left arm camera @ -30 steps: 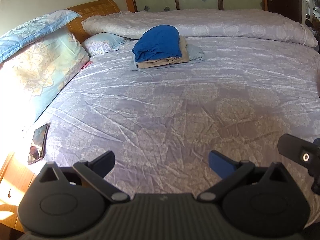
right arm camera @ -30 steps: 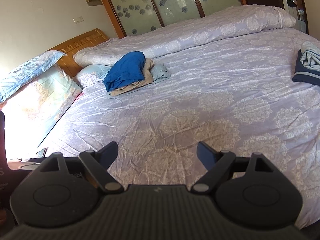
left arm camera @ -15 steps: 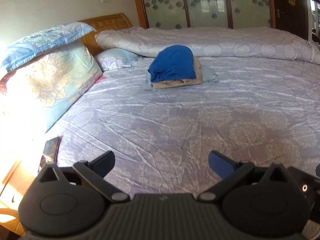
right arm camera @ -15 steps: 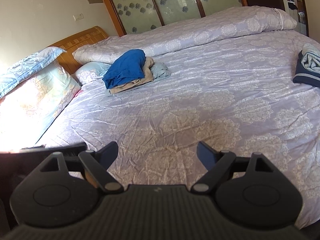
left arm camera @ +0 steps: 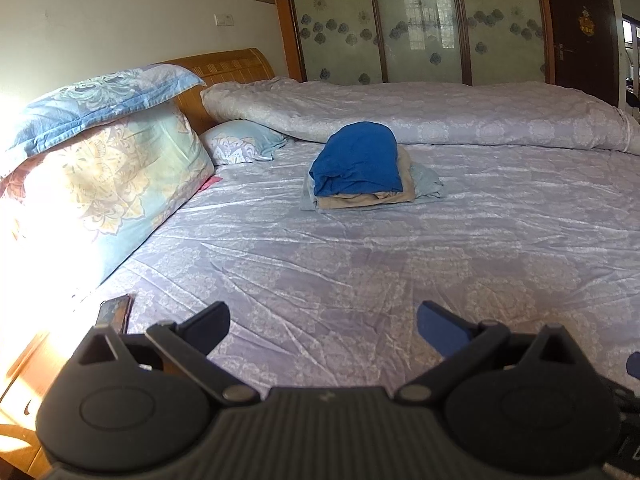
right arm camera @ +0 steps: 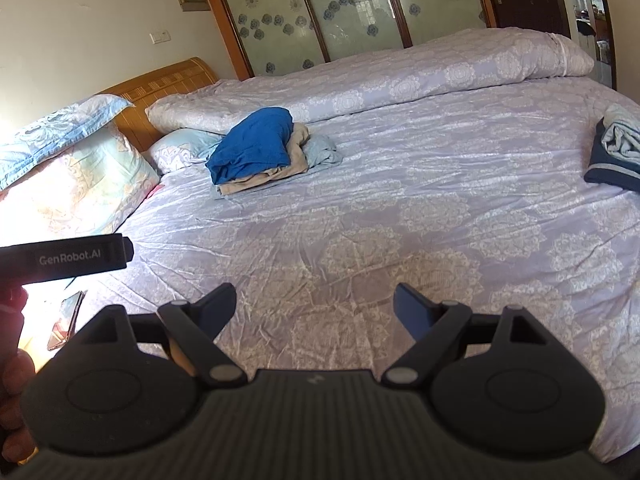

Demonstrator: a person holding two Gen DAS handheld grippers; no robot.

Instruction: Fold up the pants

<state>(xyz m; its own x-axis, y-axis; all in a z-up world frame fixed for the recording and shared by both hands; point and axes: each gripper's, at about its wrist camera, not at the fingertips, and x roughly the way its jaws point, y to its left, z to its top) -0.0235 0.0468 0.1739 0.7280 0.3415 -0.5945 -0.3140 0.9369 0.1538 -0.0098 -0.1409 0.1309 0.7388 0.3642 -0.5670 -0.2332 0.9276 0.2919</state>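
With both the left gripper [left arm camera: 322,318] and the right gripper [right arm camera: 314,300] spread and empty, our left view has lifted, and the folded pile [left arm camera: 360,168] sits upper centre, suggesting a finished fold.

Big bed [left arm camera: 360,272], wrinkled lilac floral sheet. On it: folded clothes stack [left arm camera: 360,168] near headboard, rolled duvet [left arm camera: 420,116] along far side, pillows [left arm camera: 100,184] left, phone [left arm camera: 114,312] near edge, second clothes pile [right arm camera: 618,152] right.
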